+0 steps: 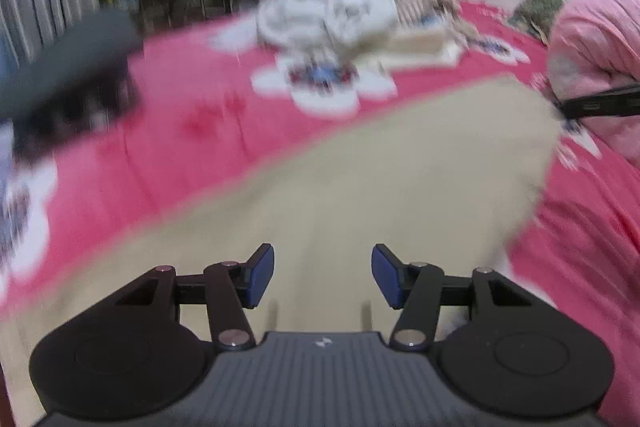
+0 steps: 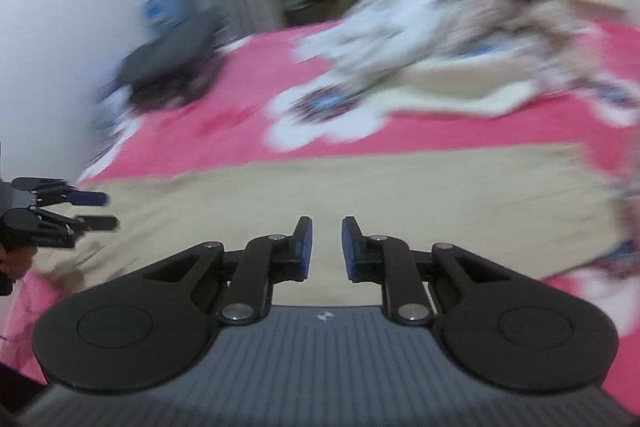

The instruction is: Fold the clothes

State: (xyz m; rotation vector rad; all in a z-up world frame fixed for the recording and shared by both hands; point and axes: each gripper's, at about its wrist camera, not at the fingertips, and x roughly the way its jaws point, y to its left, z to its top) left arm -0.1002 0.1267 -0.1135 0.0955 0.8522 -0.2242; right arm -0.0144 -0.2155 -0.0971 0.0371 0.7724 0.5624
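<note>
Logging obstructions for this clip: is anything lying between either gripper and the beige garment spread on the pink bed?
Nothing visible. The left gripper and right gripper both hang open directly over the flat beige garment, bare cloth ahead of each. The pile of unfolded clothes sits farther back on the pink floral bedspread.

Nothing legible, perhaps because of motion blur.

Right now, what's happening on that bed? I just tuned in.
A person is folding clothes with hand-held tongs. A flat beige cloth garment lies spread on the pink flowered bedspread. The left tongs and the right tongs are both open above it, holding nothing. A heap of white and patterned unfolded clothes waits further back, with a dark folded pile to the left. The views are motion-blurred.
</note>
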